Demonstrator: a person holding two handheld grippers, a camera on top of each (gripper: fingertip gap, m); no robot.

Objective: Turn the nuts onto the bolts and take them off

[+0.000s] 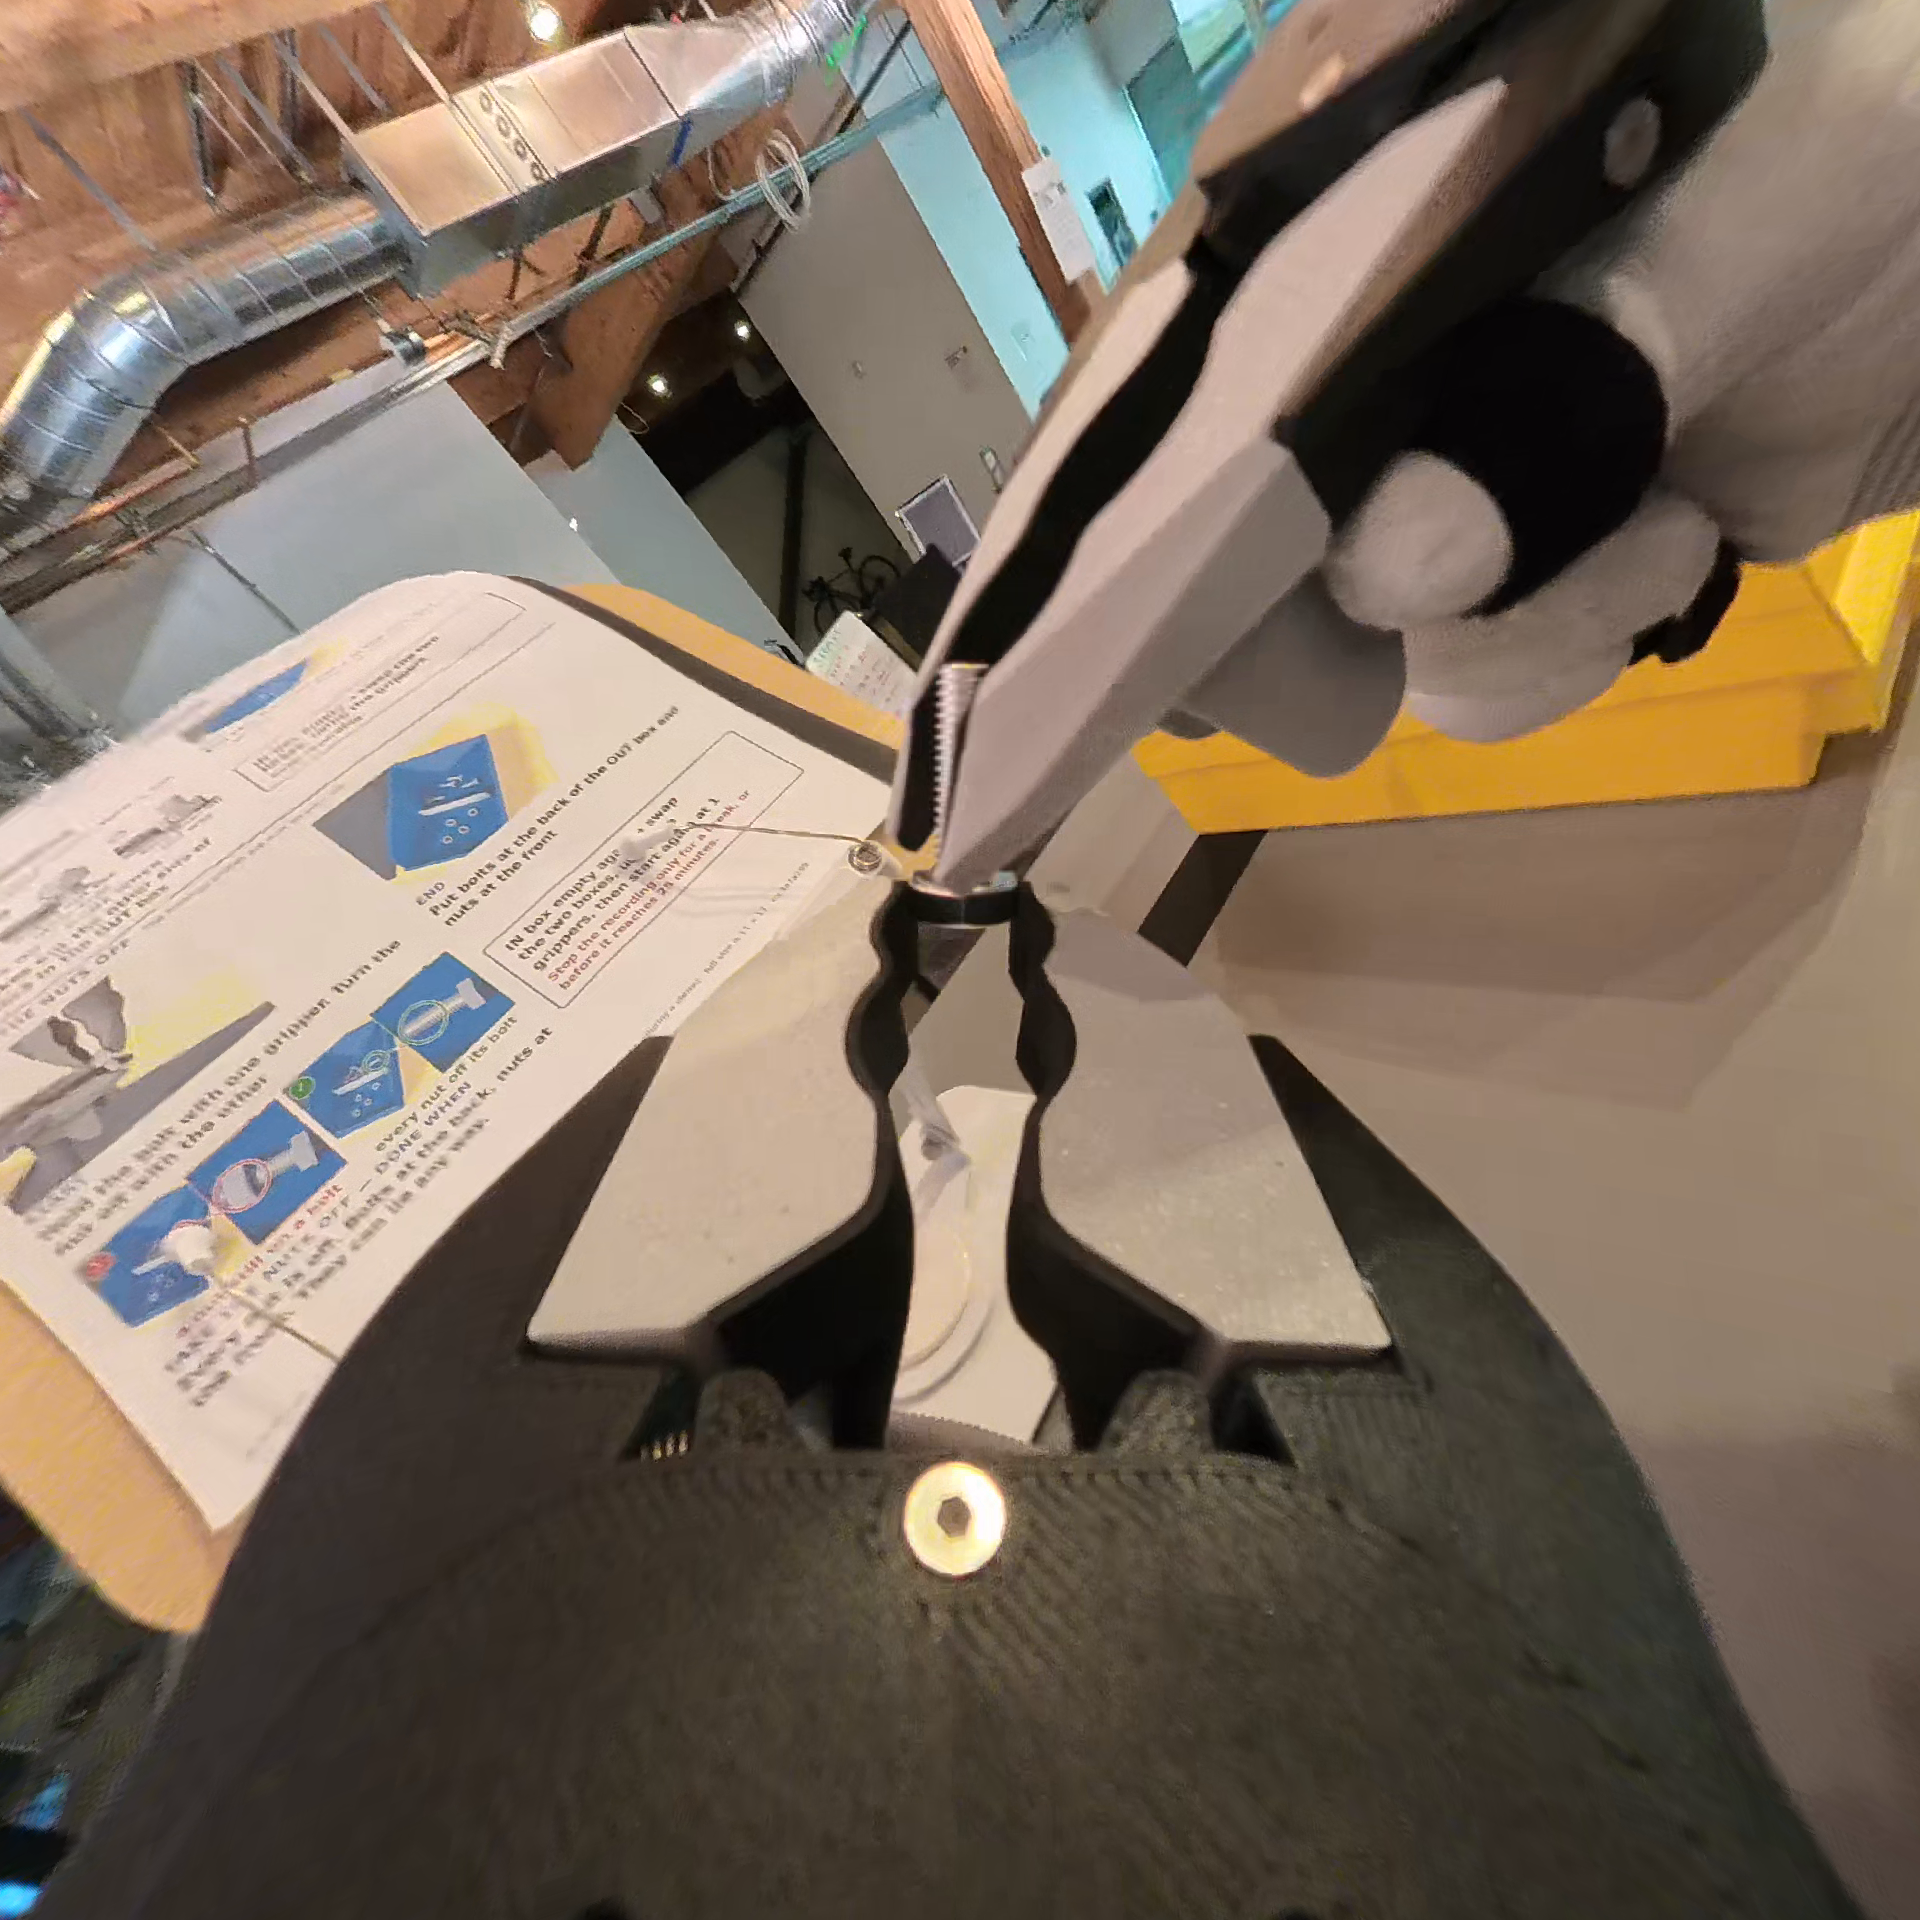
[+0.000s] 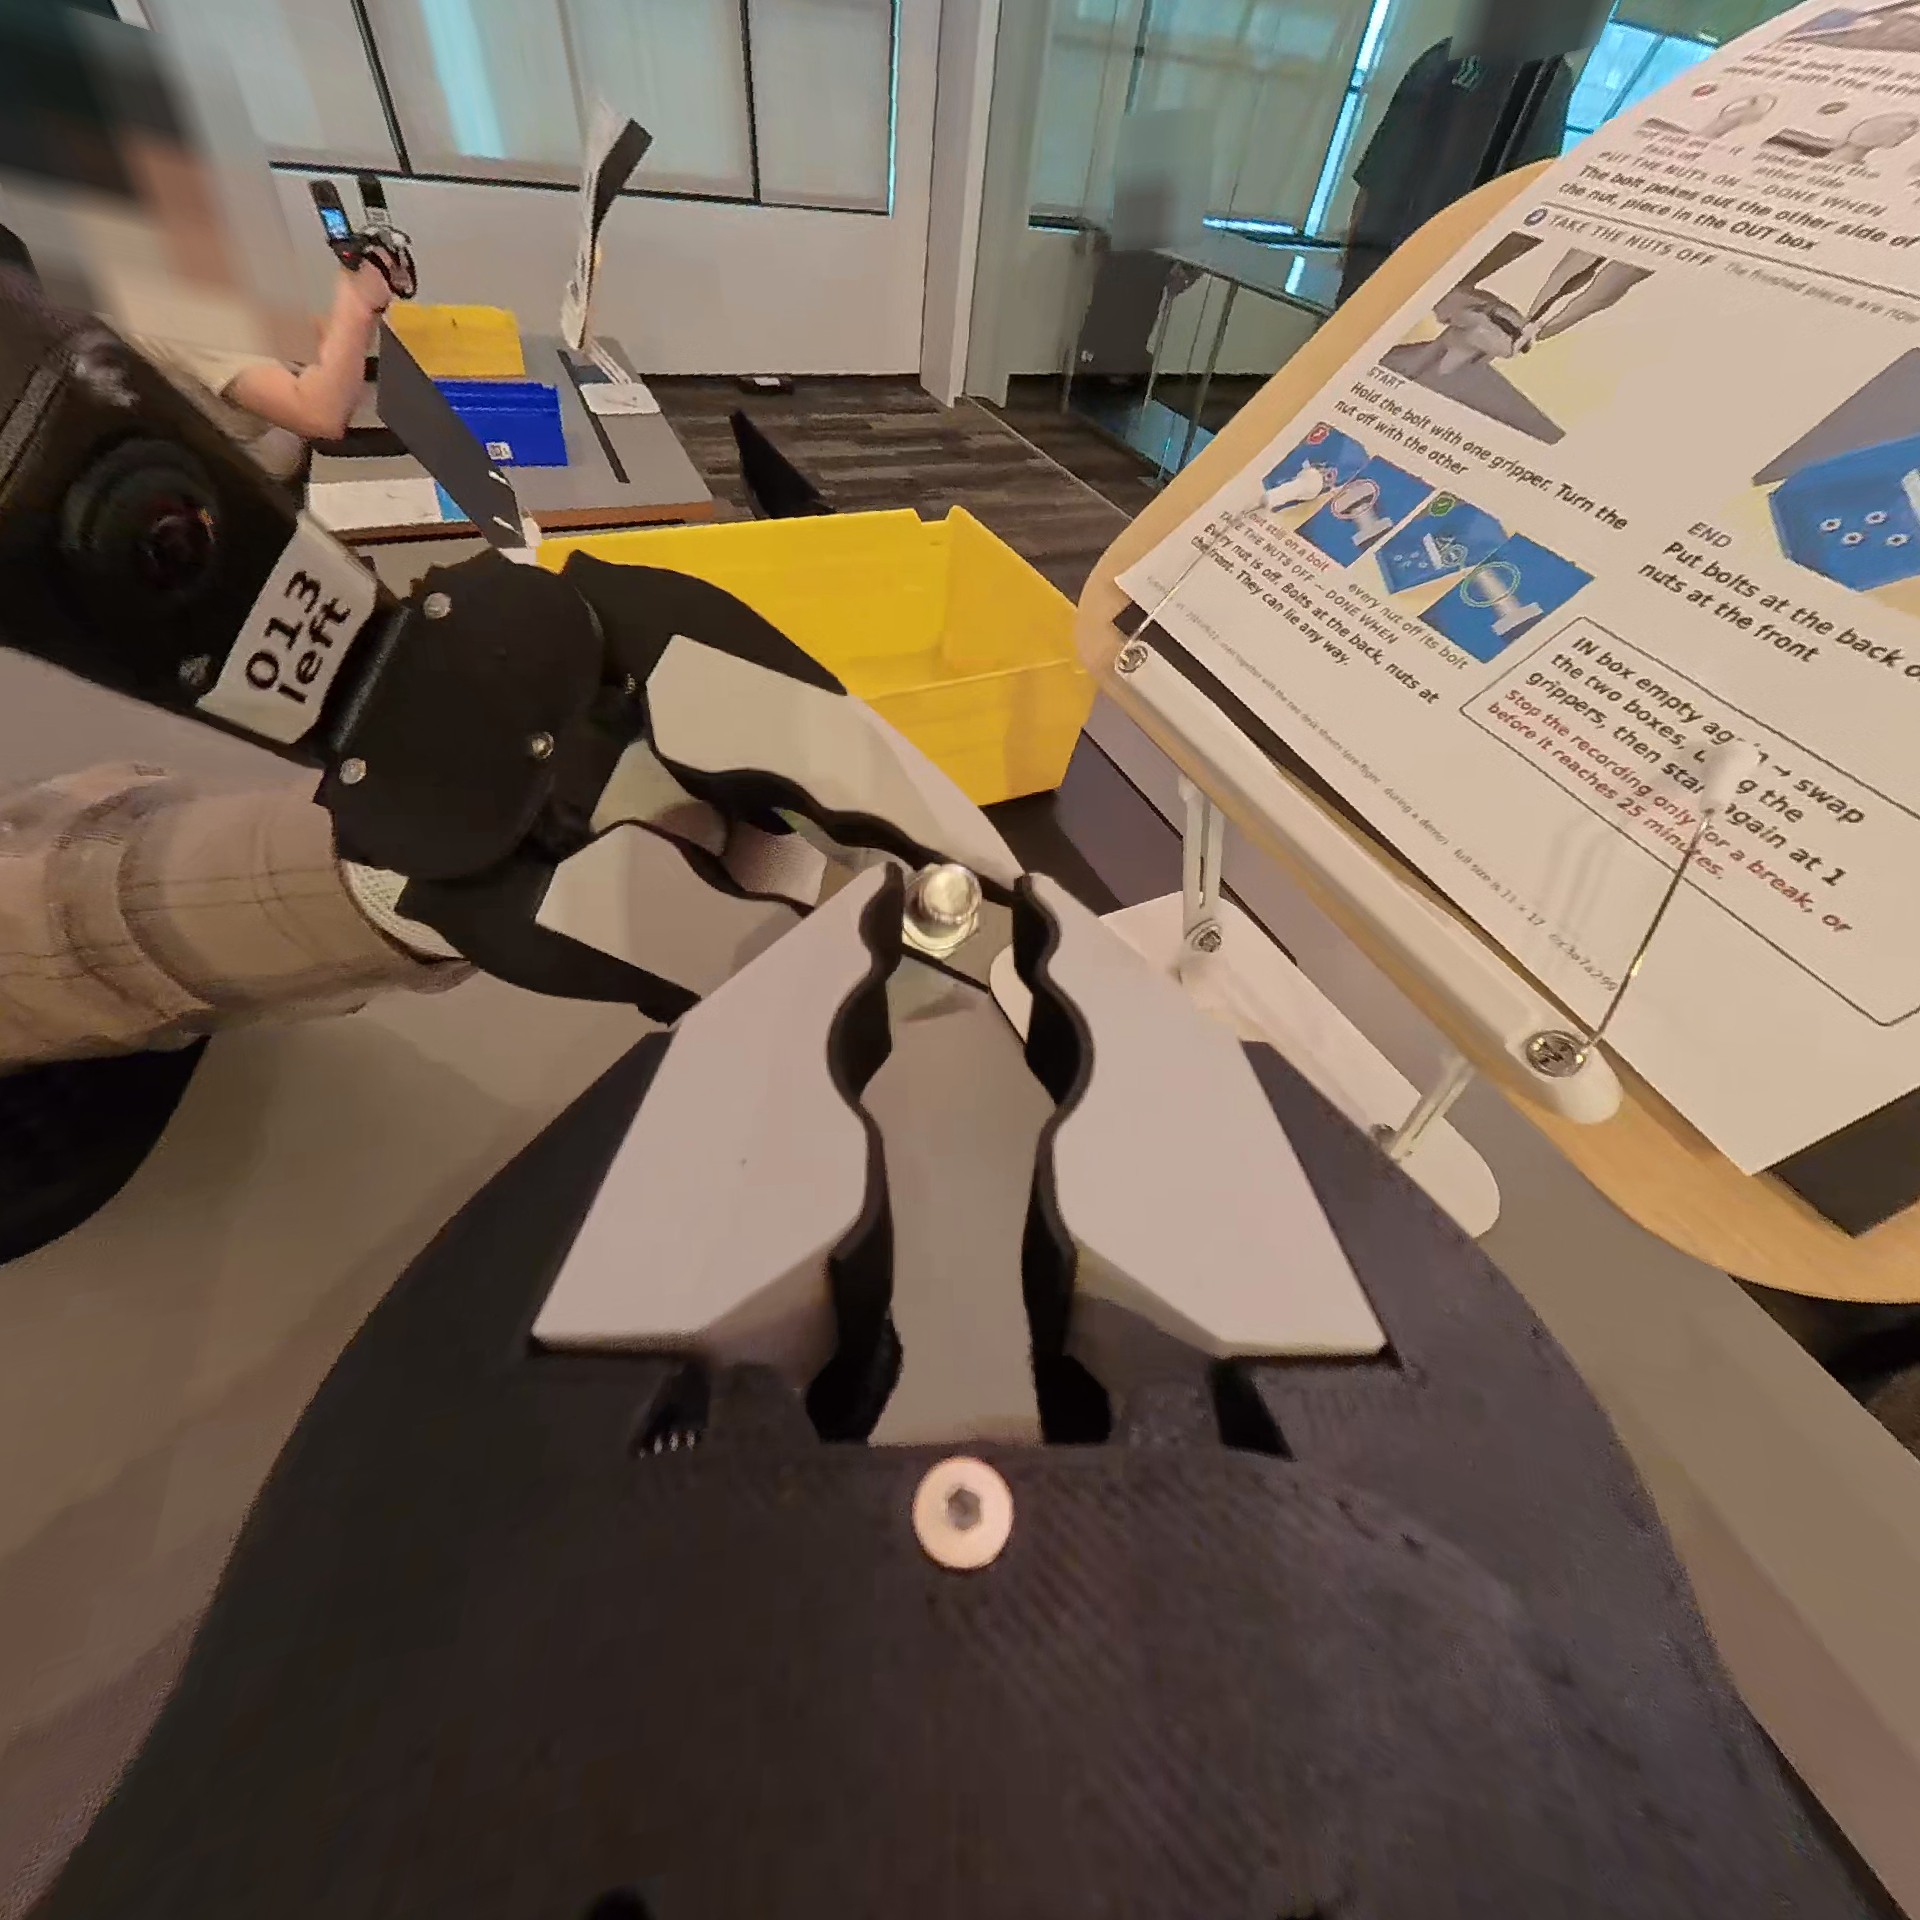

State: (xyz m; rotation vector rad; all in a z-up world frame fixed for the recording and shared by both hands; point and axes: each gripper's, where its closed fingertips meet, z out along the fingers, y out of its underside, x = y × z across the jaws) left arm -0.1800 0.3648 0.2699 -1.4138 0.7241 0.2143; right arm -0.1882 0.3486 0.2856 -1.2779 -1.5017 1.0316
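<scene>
The left gripper (image 1: 961, 914) fingers (image 1: 883, 997) close on the nut (image 1: 961, 906) at their tips. The right gripper (image 1: 930, 821) fingers (image 1: 1049, 727) clamp the bolt (image 1: 951, 717) by its threaded shank; in the right wrist view the bolt (image 2: 940, 904) sits at the right gripper's (image 2: 951, 914) tips, end-on. Both are held above the grey worktop (image 2: 312, 1143). A yellow bin (image 2: 935, 644) stands farther back, and an instruction sheet (image 2: 1558, 623) leans on a stand to the right.

Yellow bin (image 2: 935, 644) at twelve o'clock; grey-and-black right gripper (image 2: 951, 904); silver bolt (image 2: 940, 902); white sheet (image 2: 1558, 582) with blue pictures.
</scene>
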